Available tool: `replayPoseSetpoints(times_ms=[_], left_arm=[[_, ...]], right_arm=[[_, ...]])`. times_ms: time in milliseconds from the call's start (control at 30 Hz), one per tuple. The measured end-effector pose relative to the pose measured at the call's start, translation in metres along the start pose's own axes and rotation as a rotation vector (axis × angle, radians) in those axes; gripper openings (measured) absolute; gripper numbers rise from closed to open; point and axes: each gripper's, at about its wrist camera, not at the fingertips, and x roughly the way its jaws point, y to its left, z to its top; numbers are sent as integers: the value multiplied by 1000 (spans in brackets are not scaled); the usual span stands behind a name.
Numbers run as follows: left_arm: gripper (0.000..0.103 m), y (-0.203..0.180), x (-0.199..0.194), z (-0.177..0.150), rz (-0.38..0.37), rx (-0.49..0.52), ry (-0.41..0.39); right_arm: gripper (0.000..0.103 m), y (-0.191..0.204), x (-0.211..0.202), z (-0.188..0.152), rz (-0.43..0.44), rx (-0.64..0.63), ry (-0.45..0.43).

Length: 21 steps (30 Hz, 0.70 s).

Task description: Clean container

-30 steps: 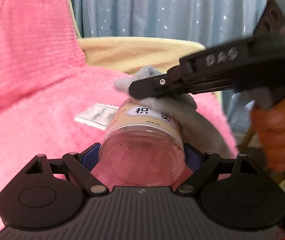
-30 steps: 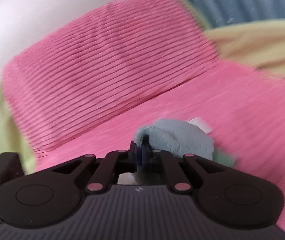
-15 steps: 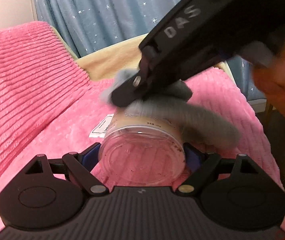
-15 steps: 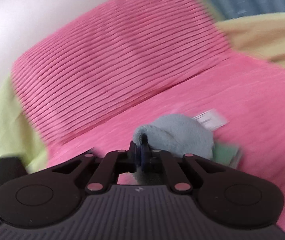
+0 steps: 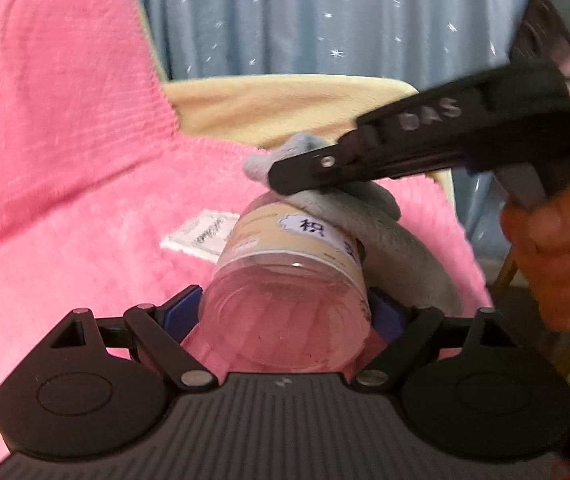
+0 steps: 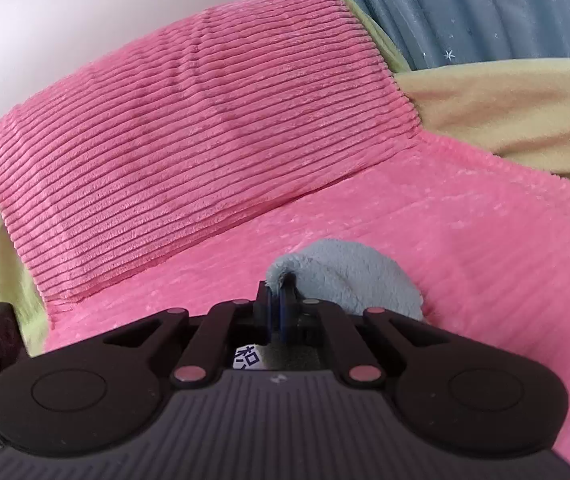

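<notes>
I am holding the clear plastic jar (image 5: 285,304) in my left gripper (image 5: 285,316), lying on its side with its transparent base turned toward that gripper's camera. The blue pads (image 5: 181,312) are sitting against both sides of the jar's wide body, and the jaws are easing open slightly at this moment, with the jar between them and the pads touching its wall. The jar is hanging just above the pink fleece blanket (image 5: 85,264), and its beige label (image 5: 313,228) with printed characters is facing up.

With my right gripper (image 5: 281,174) I am pinching a grey-blue cloth (image 5: 389,224); its jaws are fully closed on a fold of it. From the right wrist view the cloth (image 6: 349,276) is bunching out past the closed pads (image 6: 281,304), and a scrap of the jar's label (image 6: 247,358) is showing just beneath the fingers. The cloth is pressing on the upper side of the jar, near its far end, and trailing down along the jar's right flank toward the left gripper. My hand (image 5: 549,240) is gripping the right tool's handle, to the right of the jar.

A white tag (image 5: 201,236) is lying on the blanket just left of the jar. Beyond the jar a ribbed pink cushion (image 6: 189,120) is leaning up, with a pale yellow cover (image 5: 285,108) and a blue starred curtain (image 5: 325,20) behind it.
</notes>
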Motion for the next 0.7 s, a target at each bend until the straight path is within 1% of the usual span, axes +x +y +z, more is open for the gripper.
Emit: replayPoseSetpoints(times_ms=[67, 100, 133, 167, 267, 333, 400, 467, 533, 600, 700], left_arm=[[87, 2, 1, 0, -11, -12, 4], [87, 0, 0, -1, -5, 2, 3], [87, -3, 0, -1, 11, 34, 2], [87, -6, 1, 0, 29, 69, 0], [87, -24, 0, -5, 102, 229, 1], [87, -34, 0, -9, 136, 317, 2], [87, -41, 0, -10, 150, 362, -1], [87, -45, 0, -11, 159, 386, -2], [87, -45, -1, -12, 158, 382, -4], [87, -44, -2, -11, 153, 367, -4], [87, -40, 0, -11, 148, 349, -2]], right_arm=[[1, -1, 0, 1, 1, 15, 0], [2, 1, 1, 1, 2, 17, 2], [3, 2, -1, 1, 20, 15, 10], [3, 6, -2, -1, 59, 14, 27], [3, 22, 1, -9, 177, -11, 85], [3, 29, 3, -11, 190, -61, 102], [1, 22, 2, -7, 140, -57, 77], [1, 6, -2, -1, 42, -7, 24], [1, -5, -5, 2, 8, 40, 5], [3, -1, -6, 0, 44, 36, 23], [3, 22, -4, -8, 171, -32, 90]])
